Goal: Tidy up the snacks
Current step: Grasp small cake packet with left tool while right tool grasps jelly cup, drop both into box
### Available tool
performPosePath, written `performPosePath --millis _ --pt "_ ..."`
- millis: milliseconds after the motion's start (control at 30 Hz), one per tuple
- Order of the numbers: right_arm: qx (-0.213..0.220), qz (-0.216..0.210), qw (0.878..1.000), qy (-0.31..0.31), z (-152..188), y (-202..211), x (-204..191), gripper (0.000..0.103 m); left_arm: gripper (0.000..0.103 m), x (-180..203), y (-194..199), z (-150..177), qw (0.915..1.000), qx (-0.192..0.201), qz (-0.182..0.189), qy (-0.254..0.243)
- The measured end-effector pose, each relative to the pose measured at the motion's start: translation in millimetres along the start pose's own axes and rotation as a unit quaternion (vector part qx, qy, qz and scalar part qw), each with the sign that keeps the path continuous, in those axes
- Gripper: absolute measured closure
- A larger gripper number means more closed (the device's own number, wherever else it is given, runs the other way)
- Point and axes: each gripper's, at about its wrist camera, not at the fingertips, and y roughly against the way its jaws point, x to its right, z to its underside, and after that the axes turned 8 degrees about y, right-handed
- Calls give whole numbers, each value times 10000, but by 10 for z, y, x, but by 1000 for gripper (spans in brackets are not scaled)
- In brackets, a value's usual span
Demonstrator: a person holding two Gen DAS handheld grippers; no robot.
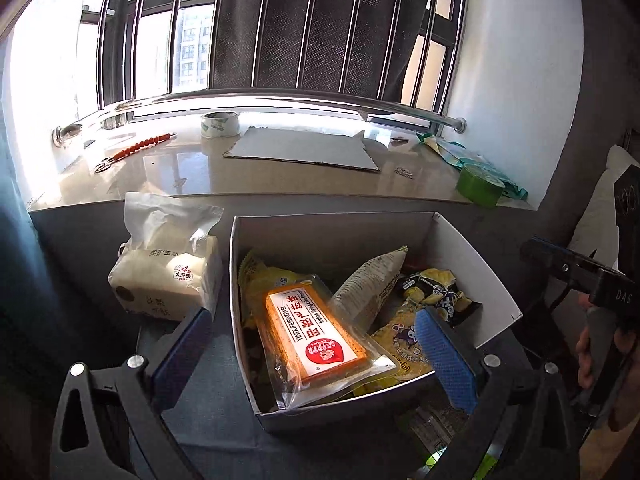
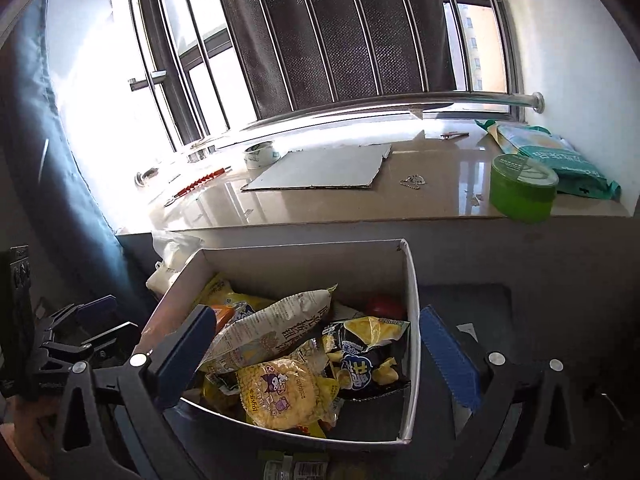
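Note:
A white cardboard box (image 1: 476,256) stands on a dark surface below the windowsill and holds several snack packs. On top lies an orange flatbread pack (image 1: 316,336) with a red and white label. Beside it are a grey-white printed bag (image 1: 368,284), a yellow cartoon pack (image 1: 404,344) and a dark chip bag (image 1: 440,292). My left gripper (image 1: 316,352) is open and empty, jaws wide over the box's near side. In the right wrist view the box (image 2: 412,304) holds the grey-white bag (image 2: 276,324), yellow pack (image 2: 280,392) and dark chip bag (image 2: 364,360). My right gripper (image 2: 316,356) is open and empty above it.
A white tissue pack (image 1: 168,276) stands left of the box. On the windowsill lie a cardboard sheet (image 1: 304,148), a tape roll (image 1: 220,124), a green round tin (image 2: 524,188), teal packets (image 2: 560,156) and an orange beaded stick (image 1: 140,146). More packets lie in front of the box (image 2: 296,468).

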Motion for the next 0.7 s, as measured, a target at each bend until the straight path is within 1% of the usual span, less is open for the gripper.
performPosePath --millis 67,133,200,300,433,533,600,700 --pt "57 -160 9999 12 92 130 -15 0 0 101 137 147 9997 60 72 -228" --pt "85 -234 9997 71 232 281 -63 0 0 225 271 340 9987 43 144 -479" --pt "121 -298 9994 92 409 430 -104 0 0 343 422 554 9968 57 331 -724" --pt "73 -351 9993 100 765 634 -176 0 0 478 593 879 9947 24 461 -924" --pt "-87 -340 9993 114 1251 801 -249 0 0 532 713 1223 9947 -77 617 -816" --pt "-248 -262 9993 71 1558 829 -278 0 0 546 754 1371 9951 -131 641 -745" --pt "-368 -328 9988 -50 1701 798 -263 0 0 554 769 1435 9951 -185 645 -724" --pt "-457 -355 9981 -191 1807 722 -226 0 0 551 792 1521 9947 -245 668 -747"
